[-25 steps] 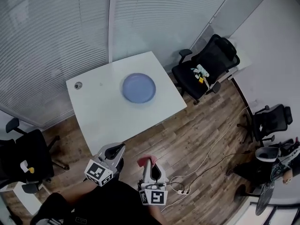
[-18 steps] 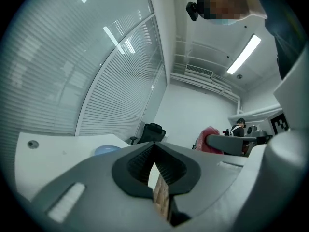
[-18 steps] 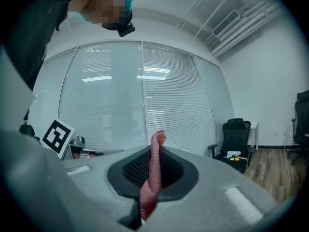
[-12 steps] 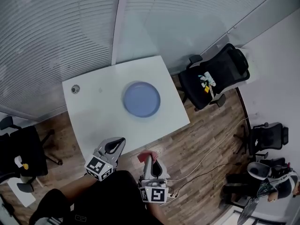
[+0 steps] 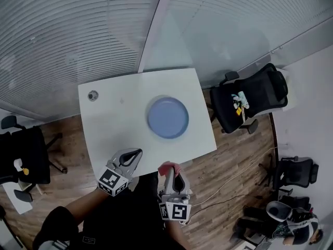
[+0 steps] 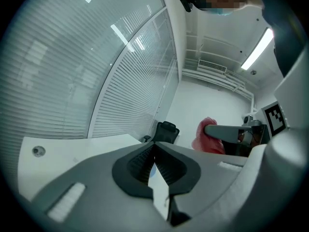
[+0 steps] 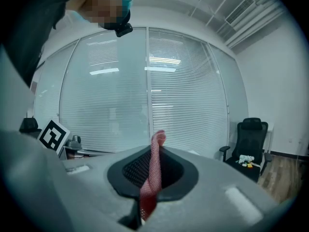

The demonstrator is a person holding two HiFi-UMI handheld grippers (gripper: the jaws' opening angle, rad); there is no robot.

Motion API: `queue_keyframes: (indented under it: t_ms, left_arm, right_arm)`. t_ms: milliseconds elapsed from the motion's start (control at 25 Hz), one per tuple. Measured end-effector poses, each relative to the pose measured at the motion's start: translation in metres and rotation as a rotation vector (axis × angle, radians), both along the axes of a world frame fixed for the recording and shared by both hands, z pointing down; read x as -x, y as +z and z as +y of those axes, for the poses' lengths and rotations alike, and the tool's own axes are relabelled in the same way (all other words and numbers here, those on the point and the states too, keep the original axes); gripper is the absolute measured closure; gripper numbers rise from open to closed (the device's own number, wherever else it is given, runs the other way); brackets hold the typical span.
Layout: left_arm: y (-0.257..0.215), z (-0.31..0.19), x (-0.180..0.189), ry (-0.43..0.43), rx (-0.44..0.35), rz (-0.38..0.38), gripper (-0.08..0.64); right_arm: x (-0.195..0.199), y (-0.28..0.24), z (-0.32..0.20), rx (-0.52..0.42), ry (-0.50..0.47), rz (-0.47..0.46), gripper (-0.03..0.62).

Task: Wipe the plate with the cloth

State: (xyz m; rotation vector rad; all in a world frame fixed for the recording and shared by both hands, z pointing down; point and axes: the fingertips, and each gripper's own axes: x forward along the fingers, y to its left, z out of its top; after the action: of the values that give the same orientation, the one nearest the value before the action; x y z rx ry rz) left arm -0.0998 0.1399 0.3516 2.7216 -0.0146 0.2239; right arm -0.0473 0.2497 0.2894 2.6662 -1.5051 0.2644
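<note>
A round blue plate (image 5: 168, 117) lies on the white table (image 5: 114, 134), right of its middle. My right gripper (image 5: 168, 168) hangs just off the table's near edge, shut on a pink cloth (image 5: 167, 166) that pokes out past its tips; the cloth (image 7: 154, 170) is pinched between the jaws in the right gripper view. My left gripper (image 5: 134, 154) is at the table's near edge, shut with nothing in it (image 6: 154, 159). From the left gripper view the pink cloth (image 6: 206, 138) shows off to the right. Both grippers are short of the plate.
A small round cap (image 5: 92, 95) sits in the table's far left corner. A black office chair (image 5: 250, 100) with small items on its seat stands to the right of the table, another chair (image 5: 23, 160) to the left. Glass walls with blinds run behind the table.
Both grippers have come forward to the table's near edge. The table and plate now sit closer and more central in the head view. The cloth stays pinched in the right gripper.
</note>
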Motion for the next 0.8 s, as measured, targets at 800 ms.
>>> queue_keyframes:
  t_ms: [800]
  left_arm:
    - [0.075, -0.047, -0.079, -0.315, 0.084, -0.201, 0.558]
  right_arm:
    - [-0.107, 0.054, -0.099, 0.045, -0.381, -0.085, 0.578]
